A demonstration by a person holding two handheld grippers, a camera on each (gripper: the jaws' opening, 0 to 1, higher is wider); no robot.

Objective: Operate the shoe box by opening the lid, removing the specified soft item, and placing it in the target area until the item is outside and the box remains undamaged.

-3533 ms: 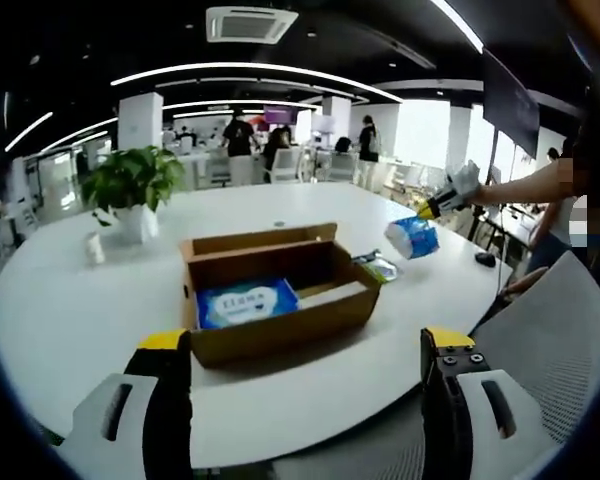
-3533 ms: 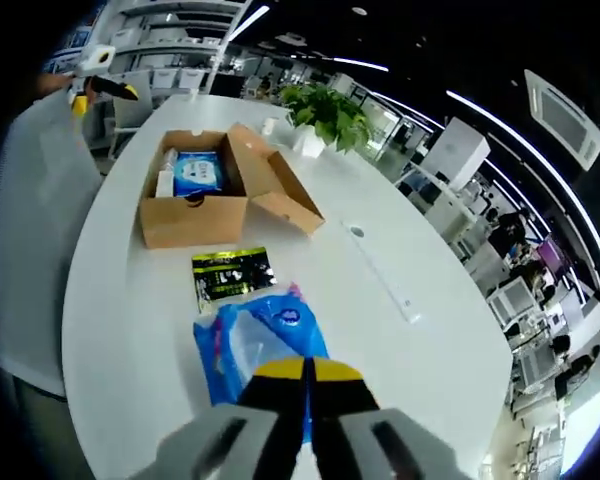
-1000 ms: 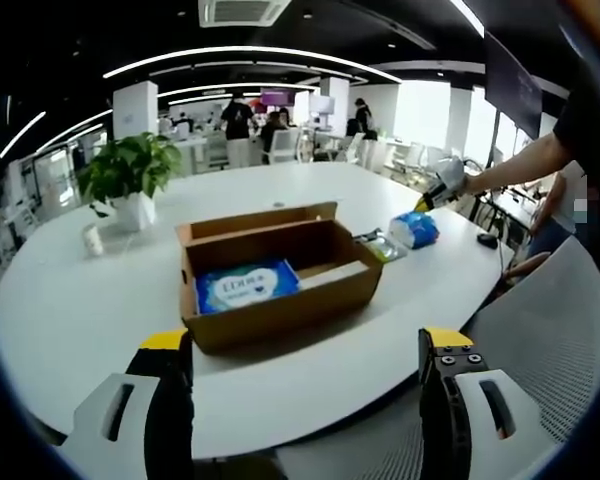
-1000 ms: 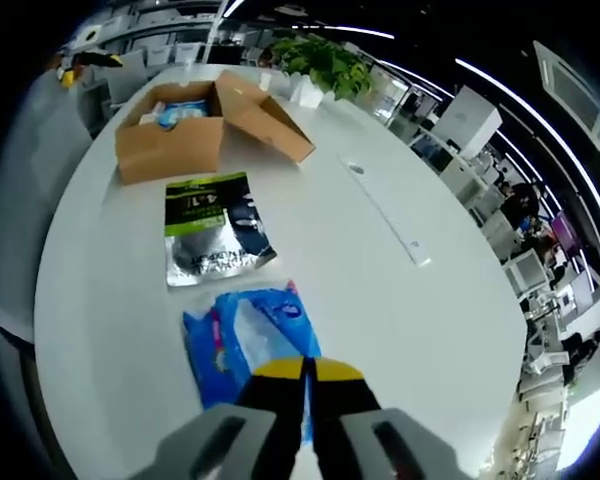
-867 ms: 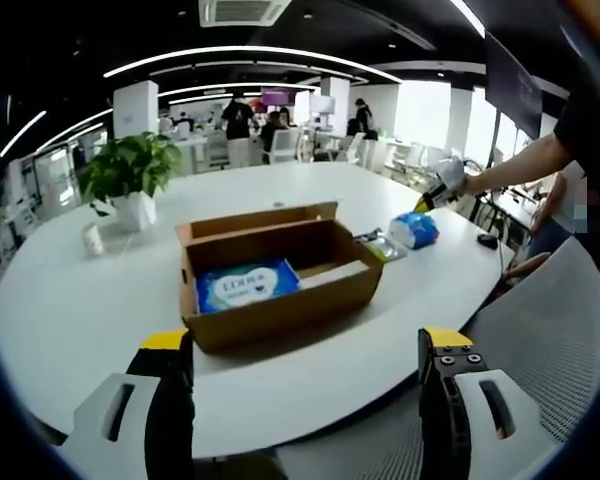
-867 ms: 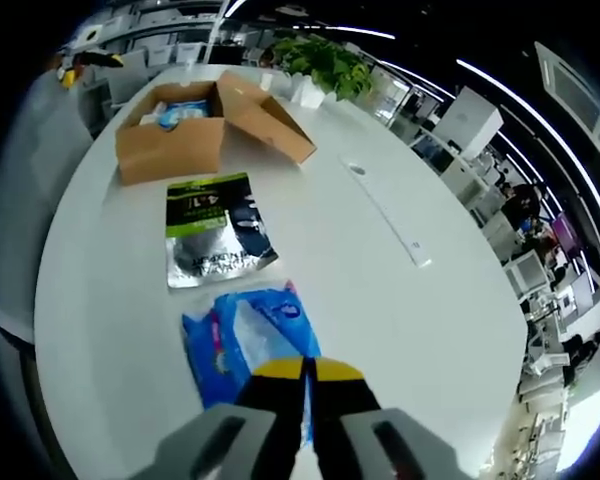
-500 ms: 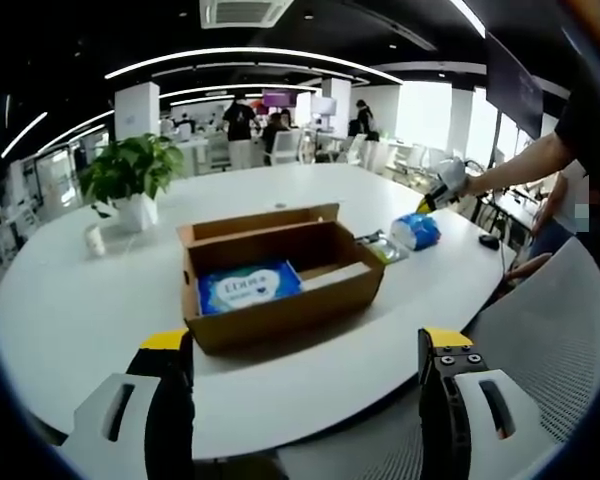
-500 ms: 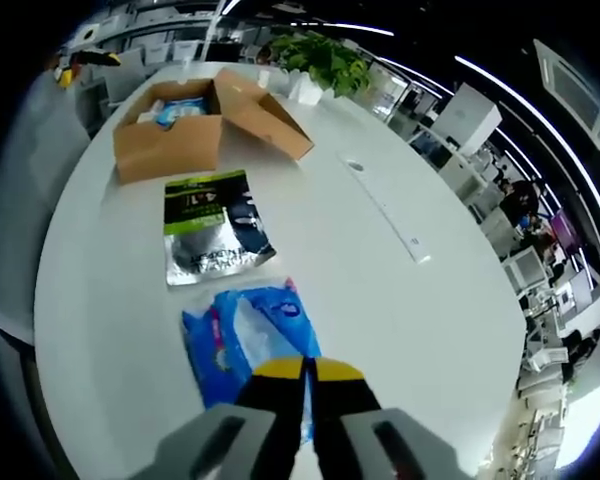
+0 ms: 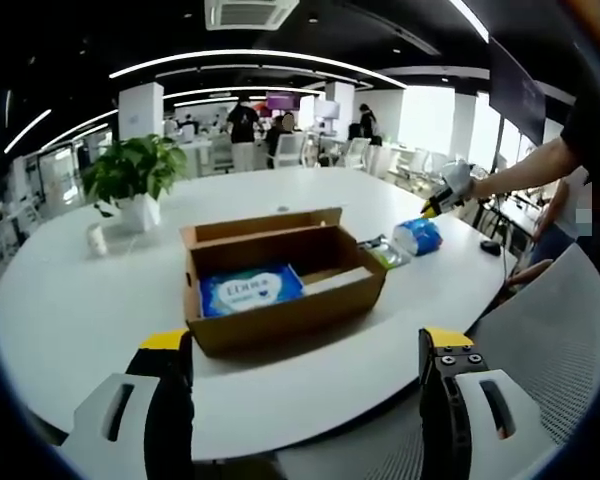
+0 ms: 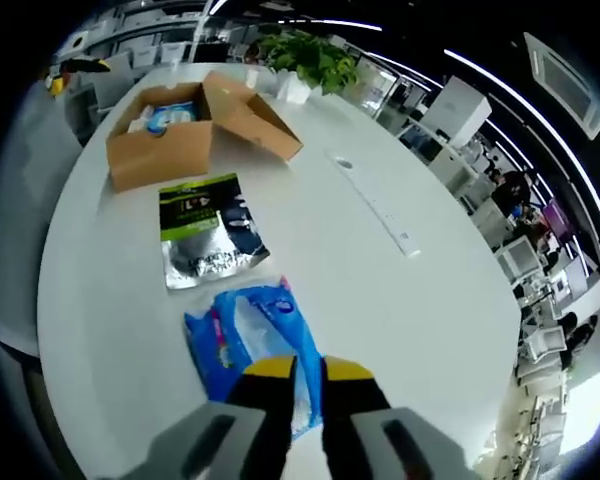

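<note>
Blue soft plastic tissue pack [image 10: 252,345] flat on white table [image 10: 380,290], outside open brown cardboard shoe box [image 10: 180,135]; right gripper [image 10: 297,380] jaws slightly parted over pack edge, grip uncertain; left gripper [image 9: 305,345] wide open, empty; pack looks light, squashy, slippery film; pinch end seam.

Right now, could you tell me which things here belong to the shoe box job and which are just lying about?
Part of the job:
- shoe box, lid open
- blue soft pack on the table, at the right claw
- blue pack inside the box

Just lying about:
- silver and green pouch
- potted plant
- white strip
</note>
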